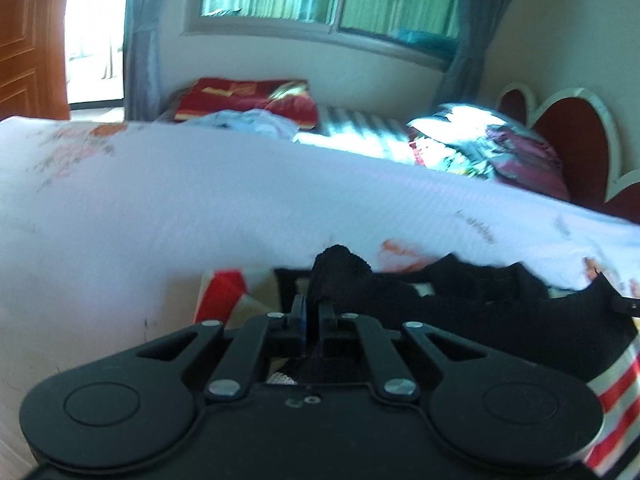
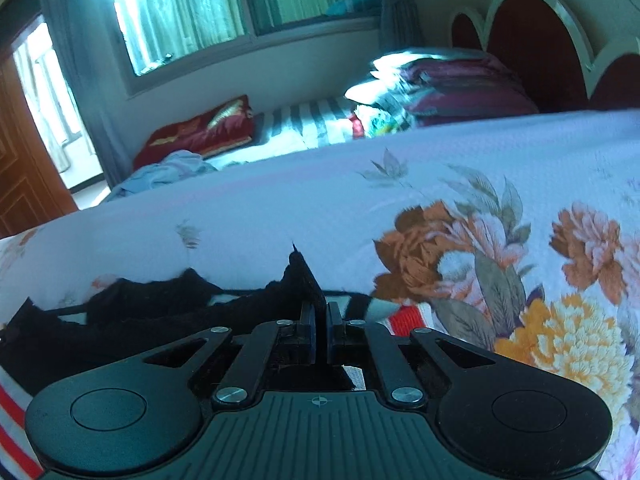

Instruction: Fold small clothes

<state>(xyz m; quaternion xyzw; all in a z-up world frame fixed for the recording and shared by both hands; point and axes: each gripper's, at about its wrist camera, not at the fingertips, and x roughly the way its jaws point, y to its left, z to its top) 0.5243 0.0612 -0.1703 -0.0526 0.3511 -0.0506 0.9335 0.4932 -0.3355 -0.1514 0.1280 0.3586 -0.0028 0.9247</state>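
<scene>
Stretching sideways between both claws, the black garment [image 1: 460, 304] sags — left gripper [image 1: 314, 304] and right gripper [image 2: 320, 308] each look clamped on an end of its top edge.

Both wrist views skim low over the bed [image 1: 200, 200] (window [image 2: 192, 12] shared)

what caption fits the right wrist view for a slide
Right claw shut on the black garment's edge above a floral bedspread.
</scene>
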